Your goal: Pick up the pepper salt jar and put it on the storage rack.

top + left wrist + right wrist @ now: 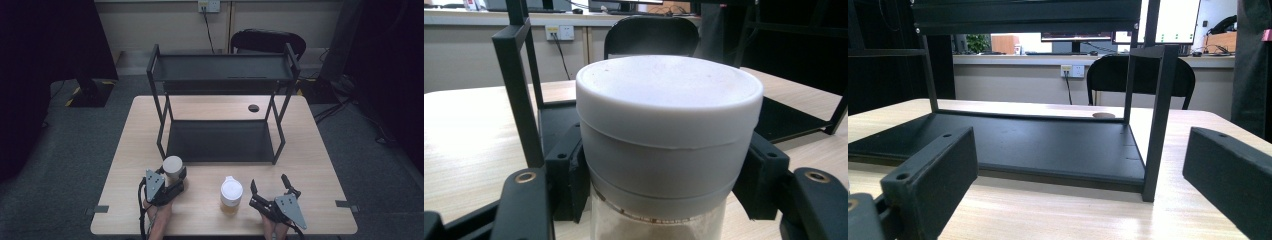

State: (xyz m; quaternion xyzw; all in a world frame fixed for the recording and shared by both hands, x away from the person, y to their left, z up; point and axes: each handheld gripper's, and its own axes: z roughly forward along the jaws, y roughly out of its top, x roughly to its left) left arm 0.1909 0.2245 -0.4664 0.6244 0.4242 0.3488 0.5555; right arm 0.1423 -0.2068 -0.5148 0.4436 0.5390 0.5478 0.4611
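Two lidded jars [173,168] [231,195], one black shelf rack [222,107], one table [310,150], two tongs [172,181] [270,186], one chair [267,41]

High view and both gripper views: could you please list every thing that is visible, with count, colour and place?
jar with pale lid: 1, clear body, front left of table, between the left jaws
cup with white lid: 1, yellowish, front middle of table
rack: 1, black, two shelves, middle of table
table: 1, light wood
chair: 1, black, behind table
wall socket: 1, white, back wall
left gripper: 1, black, shut on the jar
right gripper: 1, black, open, front right
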